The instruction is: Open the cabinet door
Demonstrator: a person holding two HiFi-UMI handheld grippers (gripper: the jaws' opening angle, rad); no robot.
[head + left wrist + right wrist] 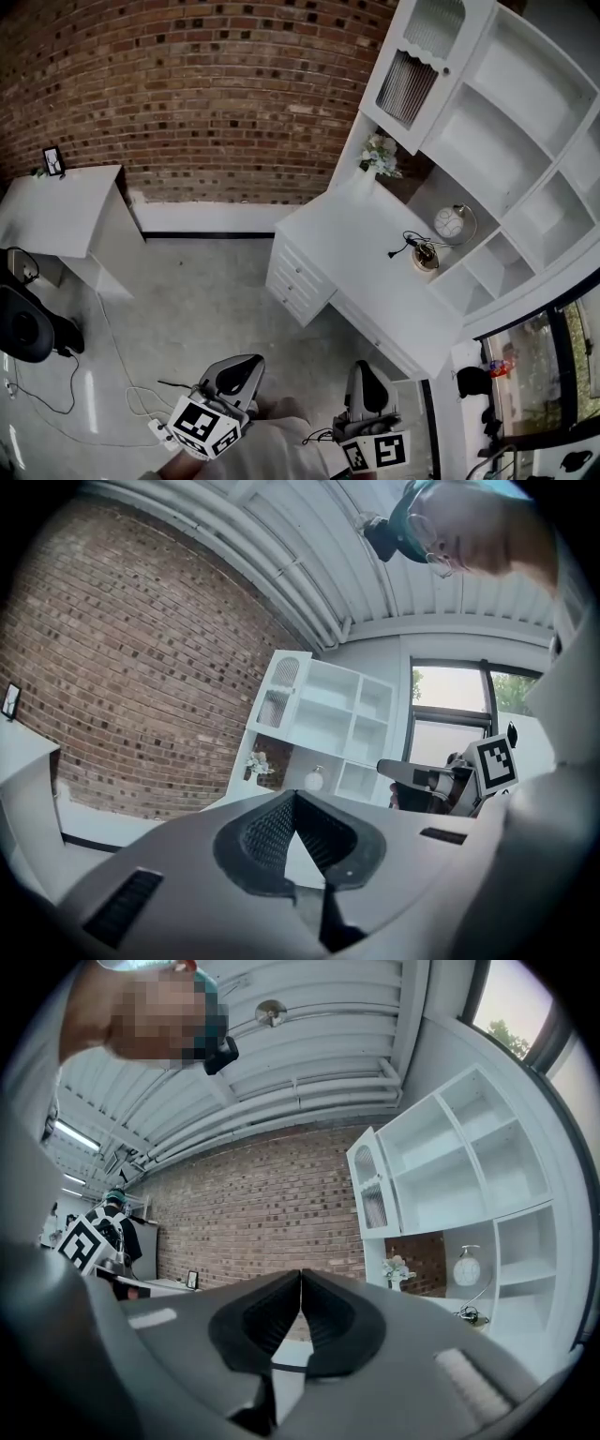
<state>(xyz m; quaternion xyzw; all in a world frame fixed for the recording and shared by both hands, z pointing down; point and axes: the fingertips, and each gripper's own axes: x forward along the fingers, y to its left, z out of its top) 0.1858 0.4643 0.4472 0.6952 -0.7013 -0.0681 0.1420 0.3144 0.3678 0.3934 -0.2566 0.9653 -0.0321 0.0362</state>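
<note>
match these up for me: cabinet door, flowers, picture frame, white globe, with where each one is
Things:
1. cabinet door
2. flowers
3. picture frame
4. white globe

Places:
a. on the side table at the far left of the head view
b. upper left of the shelf unit
c. corner of the desk, next to the brick wall
d. back of the desk, in the niche under the shelves

Pairs: 1-b, 2-c, 3-a, 4-d

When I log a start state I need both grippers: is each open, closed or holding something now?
Left gripper: closed, holding nothing.
Right gripper: closed, holding nothing.
</note>
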